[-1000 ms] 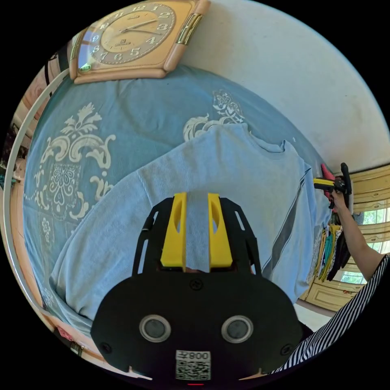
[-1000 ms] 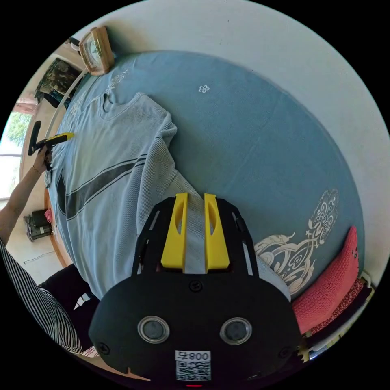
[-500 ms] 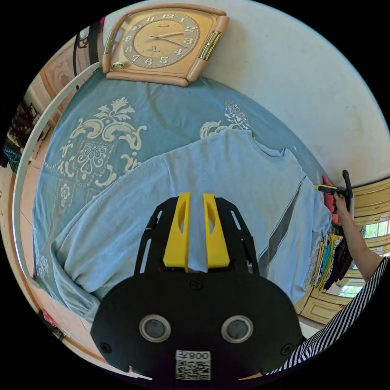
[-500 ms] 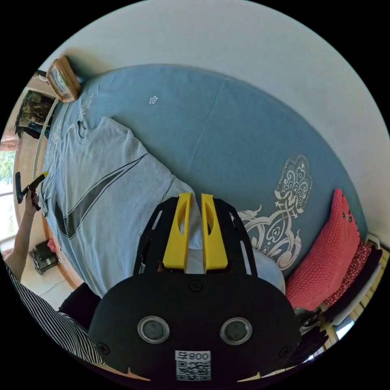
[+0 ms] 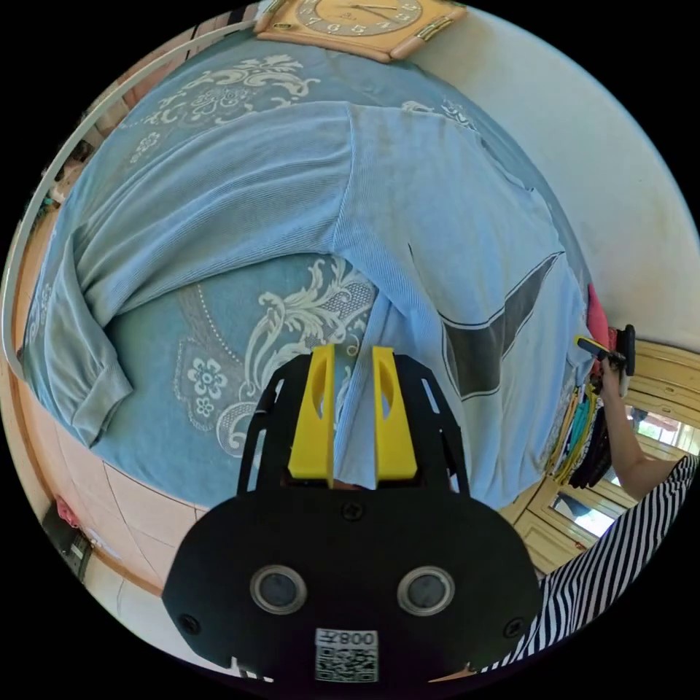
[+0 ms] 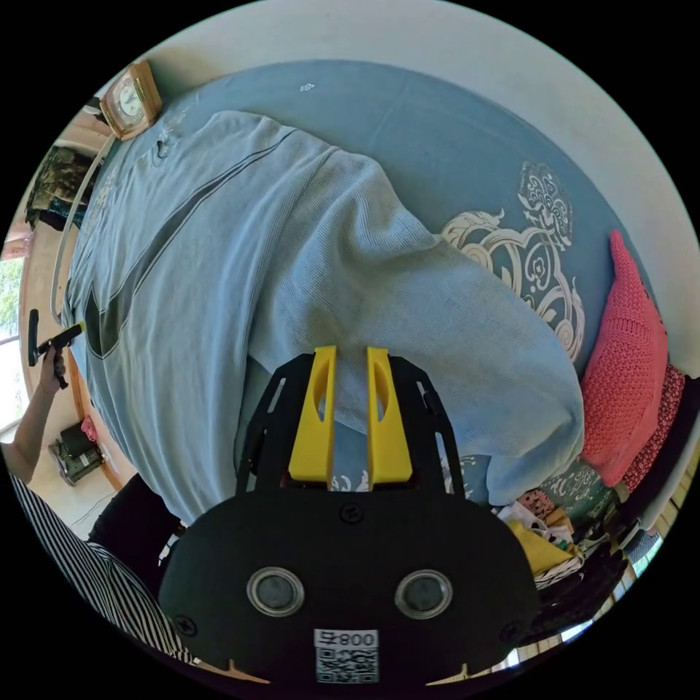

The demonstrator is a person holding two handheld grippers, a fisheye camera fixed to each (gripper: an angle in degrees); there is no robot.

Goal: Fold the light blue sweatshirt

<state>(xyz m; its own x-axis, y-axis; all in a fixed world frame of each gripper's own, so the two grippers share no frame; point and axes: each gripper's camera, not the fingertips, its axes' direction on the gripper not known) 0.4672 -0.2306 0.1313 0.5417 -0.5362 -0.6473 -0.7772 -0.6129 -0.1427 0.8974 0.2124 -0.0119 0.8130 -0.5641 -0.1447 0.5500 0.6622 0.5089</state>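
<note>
The light blue sweatshirt with a dark swoosh lies front up on the blue patterned bed cover. One sleeve reaches out to its cuff. My left gripper is shut on the sweatshirt's side edge, and ribbed cloth runs between its yellow jaws. My right gripper is shut on the lower edge of the other sleeve, which bulges up towards it; bed cover shows near the jaws' base. A hand holds each gripper at the far side of the other view: the right gripper, the left gripper.
A wooden clock leans at one end of the bed against the white wall. A pink knitted cushion and a pile of clothes lie at the other end. A striped sleeve and the tiled floor are near me.
Both cameras have swung and now look down more. The sweatshirt lies wider open, with bed cover showing between sleeve and body. Both pairs of jaws stand a little wider apart than half a second ago.
</note>
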